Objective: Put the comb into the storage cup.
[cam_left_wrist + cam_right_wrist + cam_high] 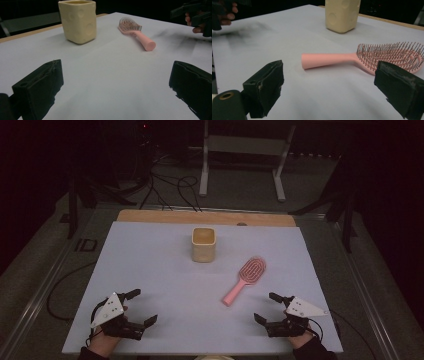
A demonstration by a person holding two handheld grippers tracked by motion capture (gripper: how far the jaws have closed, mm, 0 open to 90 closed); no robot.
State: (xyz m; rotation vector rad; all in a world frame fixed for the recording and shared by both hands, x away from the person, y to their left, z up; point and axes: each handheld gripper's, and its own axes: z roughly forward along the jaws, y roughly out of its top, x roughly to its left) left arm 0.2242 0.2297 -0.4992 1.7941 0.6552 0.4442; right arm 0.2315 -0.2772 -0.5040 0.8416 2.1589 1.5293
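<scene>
- The right gripper (pixel 270 309) rested near the desk's (pixel 150 270) front right corner, jaws spread wide with nothing between them.
- The left gripper (pixel 142 306) sat near the front left corner, jaws likewise released and bare.
- A pink hairbrush (pixel 244 280) lay flat just beyond the right gripper, handle toward the front edge, bristles up.
- A cream square cup (pixel 203 244) stood upright farther back, near the desk's middle, apart from the brush.
</scene>
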